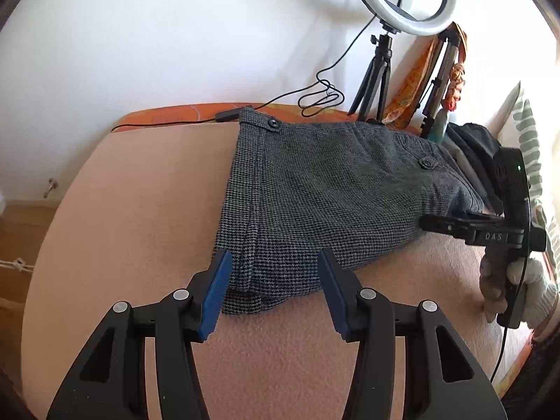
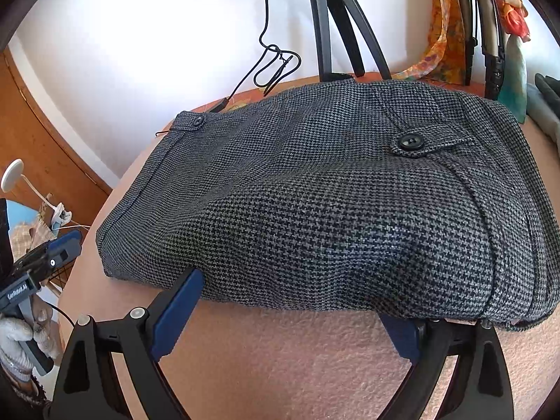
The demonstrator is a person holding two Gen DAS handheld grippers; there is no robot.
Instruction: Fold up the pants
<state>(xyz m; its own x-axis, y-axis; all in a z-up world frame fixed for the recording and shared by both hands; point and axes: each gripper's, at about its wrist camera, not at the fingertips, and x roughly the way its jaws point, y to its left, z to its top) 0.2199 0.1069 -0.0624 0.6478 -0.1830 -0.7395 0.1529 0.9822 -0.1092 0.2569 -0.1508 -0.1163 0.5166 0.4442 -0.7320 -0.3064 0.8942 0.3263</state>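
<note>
Left claw (image 1: 273,280) gaping at the hem and right claw (image 2: 290,304) spread wide against the edge, gripping nothing, we judge the pants (image 2: 332,203) nearly folded, a compact bundle on the table (image 1: 122,210).

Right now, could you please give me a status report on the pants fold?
Left tool open, at near edge of folded grey houndstooth pants. Right tool open, fingers partly under the fold. Black tripod stands behind, clear.
</note>
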